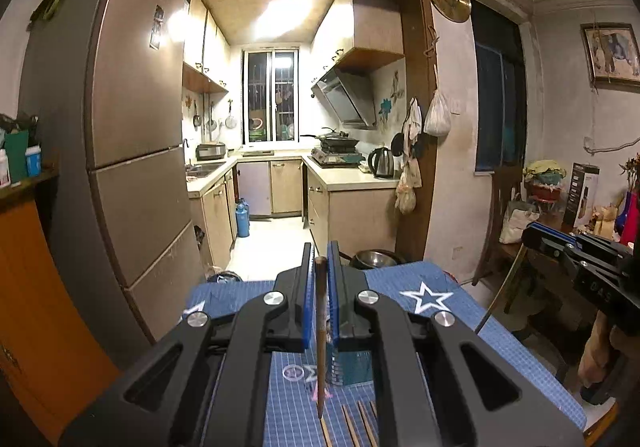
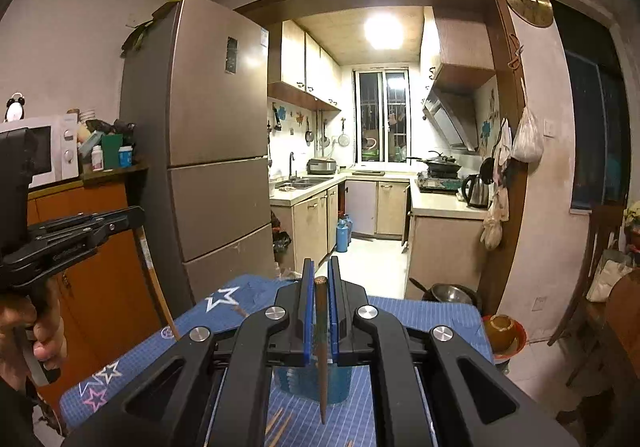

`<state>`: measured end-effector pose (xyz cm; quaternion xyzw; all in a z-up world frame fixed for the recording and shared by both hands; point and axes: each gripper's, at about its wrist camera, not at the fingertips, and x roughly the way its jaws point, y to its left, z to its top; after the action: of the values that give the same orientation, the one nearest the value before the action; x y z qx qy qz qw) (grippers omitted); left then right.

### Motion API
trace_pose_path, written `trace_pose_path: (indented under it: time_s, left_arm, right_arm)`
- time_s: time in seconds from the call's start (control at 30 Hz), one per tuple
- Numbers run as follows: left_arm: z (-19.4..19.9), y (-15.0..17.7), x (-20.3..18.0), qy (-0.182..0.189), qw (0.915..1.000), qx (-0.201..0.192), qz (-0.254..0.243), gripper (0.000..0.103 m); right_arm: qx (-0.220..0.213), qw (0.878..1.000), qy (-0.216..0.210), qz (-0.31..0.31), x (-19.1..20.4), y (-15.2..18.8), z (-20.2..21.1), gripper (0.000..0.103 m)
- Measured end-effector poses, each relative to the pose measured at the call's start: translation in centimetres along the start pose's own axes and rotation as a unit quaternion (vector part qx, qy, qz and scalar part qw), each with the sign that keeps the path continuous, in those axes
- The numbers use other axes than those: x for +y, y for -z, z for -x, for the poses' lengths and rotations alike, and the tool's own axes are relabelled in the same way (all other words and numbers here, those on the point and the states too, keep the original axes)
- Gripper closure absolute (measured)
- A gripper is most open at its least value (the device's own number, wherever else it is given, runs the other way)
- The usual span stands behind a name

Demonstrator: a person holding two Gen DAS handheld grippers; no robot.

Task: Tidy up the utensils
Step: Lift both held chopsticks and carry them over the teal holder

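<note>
Midway: left gripper (image 1: 320,267) and right gripper (image 2: 319,279) each clamp 1 chopstick (image 1: 321,327) upright; below both sits the blue holder (image 2: 312,383), loose chopsticks (image 1: 356,423) remaining.

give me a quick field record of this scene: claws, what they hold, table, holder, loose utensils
left claw: shut on chopstick, tip hanging down
right claw: shut on second chopstick, tip hanging down
table cover: blue gridded mat with star prints
holder: blue translucent cup on the mat, below the right claw
loose utensils: more chopsticks lying on the mat in front of the cup
progress: neither held chopstick is in the cup yet
</note>
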<state>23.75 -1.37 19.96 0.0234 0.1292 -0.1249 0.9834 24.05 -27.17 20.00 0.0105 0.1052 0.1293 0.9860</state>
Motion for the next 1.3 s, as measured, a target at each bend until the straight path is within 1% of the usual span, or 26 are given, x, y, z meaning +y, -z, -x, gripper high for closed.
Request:
trace_pose_path:
  time_s: [0.23, 0.5, 0.7, 0.83, 0.97, 1.07, 1.3]
  left_arm:
    - [-0.9, -3.9, 0.4, -0.003, 0.9998, -0.017, 0.013, 0.098]
    - [-2.3, -8.0, 0.3, -0.008, 0.9988, -0.045, 0.014, 0.098]
    - [-4.5, -10.3, 0.6, 0.0, 0.9978, -0.061, 0.024, 0.098]
    - [-6.3, -10.2, 0.6, 0.007, 0.9976, -0.063, 0.026, 0.098]
    - [-8.3, -9.0, 0.7, 0.018, 0.998, -0.055, 0.027, 0.098]
    - [-10.3, -7.8, 0.8, 0.03, 0.998, -0.042, 0.036, 0.098]
    - [-13.6, -5.6, 1.4, 0.051, 0.9972, -0.02, 0.05, 0.098]
  right_arm:
    - [-0.006, 1.0, 0.005, 0.0, -0.7, -3.5, -2.1, 0.095]
    - [-0.02, 1.0, 0.006, 0.001, -1.4, -7.1, -4.6, 0.095]
    - [-0.023, 1.0, 0.003, -0.003, -2.4, -8.3, -6.6, 0.095]
    - [-0.018, 1.0, -0.002, -0.009, -3.0, -7.8, -8.6, 0.095]
    - [-0.008, 1.0, -0.005, -0.015, -3.5, -6.2, -10.4, 0.095]
    - [0.001, 1.0, -0.007, -0.02, -3.8, -5.2, -11.8, 0.095]
    - [0.02, 0.999, -0.014, -0.026, -4.0, -2.7, -14.5, 0.095]
